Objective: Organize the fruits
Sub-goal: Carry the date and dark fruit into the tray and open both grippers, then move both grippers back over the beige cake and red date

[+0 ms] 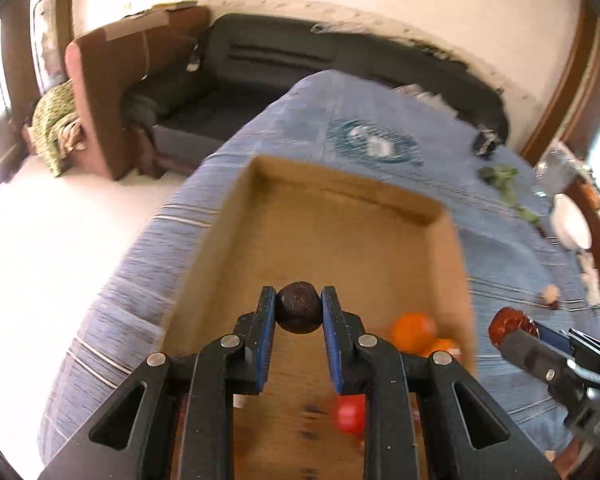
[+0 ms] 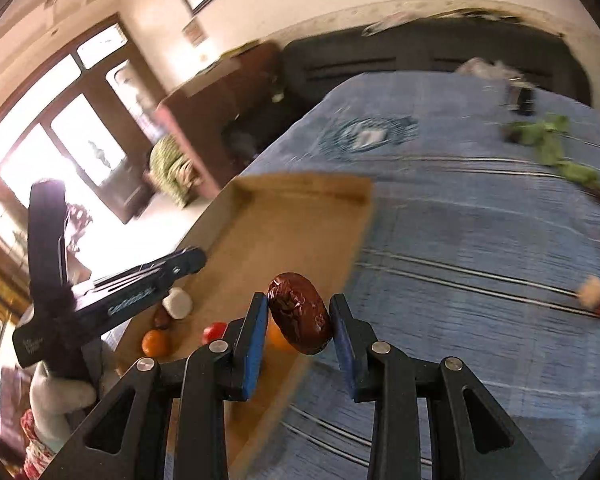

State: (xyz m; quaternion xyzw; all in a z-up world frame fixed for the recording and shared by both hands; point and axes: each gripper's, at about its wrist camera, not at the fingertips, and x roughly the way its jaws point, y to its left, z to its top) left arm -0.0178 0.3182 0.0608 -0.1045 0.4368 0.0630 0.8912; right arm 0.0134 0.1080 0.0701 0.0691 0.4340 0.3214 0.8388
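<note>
Left tool (image 1: 299, 312) clenches a dark round fruit (image 1: 299, 307) above the cardboard tray (image 1: 340, 200); right tool (image 2: 299, 316), at 3 o'clock, grips a wrinkled date (image 2: 299, 312), probably both for sorting.

Strong daylight enters through the tall wood-framed glass doors (image 2: 72, 136) at far left, overexposing the pale floor (image 1: 60, 240). Motion blur smears the blue striped bedspread (image 2: 480, 240). Fisheye edges curve and darken.

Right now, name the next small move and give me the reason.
Probably lower the left tool and let its dark round fruit go inside the cardboard box. It already hangs over the box floor, where oranges and a red fruit lie, while the right tool holds its date near the box's edge.
</note>
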